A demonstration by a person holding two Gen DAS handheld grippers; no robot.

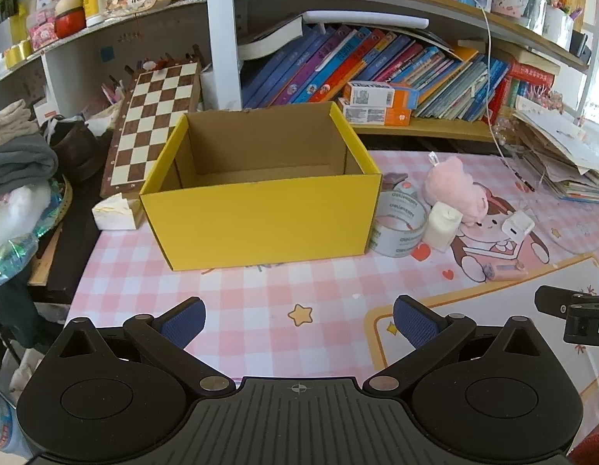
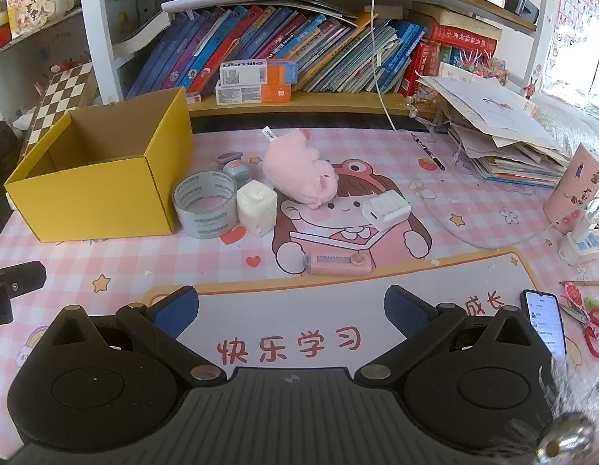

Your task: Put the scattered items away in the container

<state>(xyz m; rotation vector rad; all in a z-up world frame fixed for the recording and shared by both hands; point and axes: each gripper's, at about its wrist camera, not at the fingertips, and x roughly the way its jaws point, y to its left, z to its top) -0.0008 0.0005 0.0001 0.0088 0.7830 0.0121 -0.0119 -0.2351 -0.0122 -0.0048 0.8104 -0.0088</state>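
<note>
Nearest the viewer, the left tongs [image 1: 298, 319] and the right tongs [image 2: 291, 310] both hang spread wide and hold nothing, above a bare stretch of the counter [image 2: 338, 333]. Farther in, right of the yellow box [image 1: 260, 213], five items lie outside it: a pink utility knife [image 2: 336, 263], a white charger [image 2: 385, 209], a tape roll [image 2: 204, 203] touching the box wall, a white block [image 2: 257, 207] and a pink plush [image 2: 299, 172]. The box interior (as far as visible) looks empty, so the tidying remains. A paper stack [image 2: 505, 143] crowds the far right, beyond the box's side.
</note>
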